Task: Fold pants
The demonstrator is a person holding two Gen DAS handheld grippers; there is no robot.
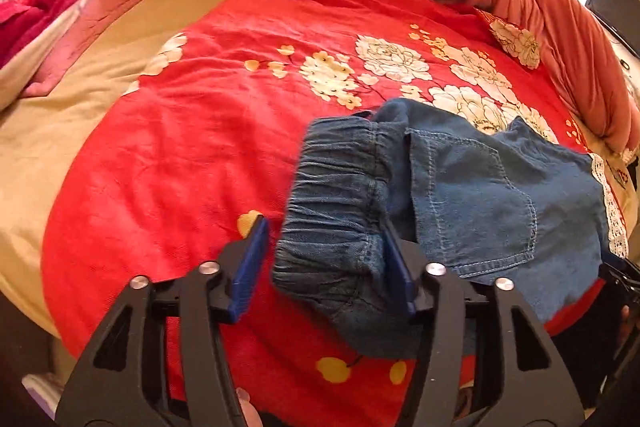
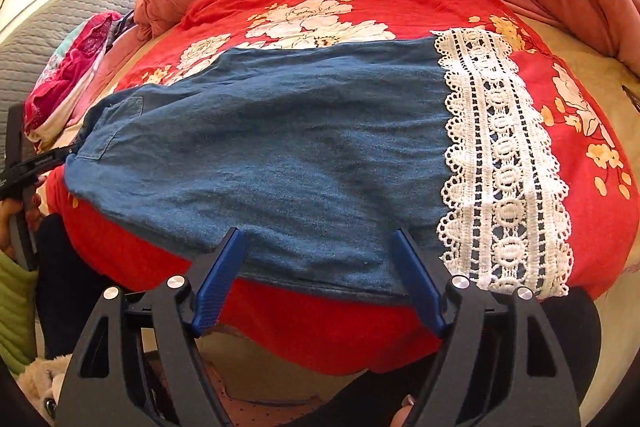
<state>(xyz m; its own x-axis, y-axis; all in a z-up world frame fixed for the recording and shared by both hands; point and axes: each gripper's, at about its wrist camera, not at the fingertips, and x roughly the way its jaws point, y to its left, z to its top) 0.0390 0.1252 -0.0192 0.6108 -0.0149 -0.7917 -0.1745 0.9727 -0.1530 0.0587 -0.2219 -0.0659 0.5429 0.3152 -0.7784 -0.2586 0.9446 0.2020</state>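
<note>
Now | L gripper (image 1: 326,259) spread astride pants (image 2: 256,155) waistband (image 1: 332,211) | R gripper (image 2: 320,267) spread at near bed-edge hem | long axis L–R.

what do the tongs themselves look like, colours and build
Both look alike. The left tongs and right tongs have matte black angular arms with triangular cutouts, round silver pivot bolts on each side, and flat blue ribbed finger pads. No cables or markings show. In the right wrist view the left tongs appear from the side as a thin black shape with faint, unreadable lettering.
</note>
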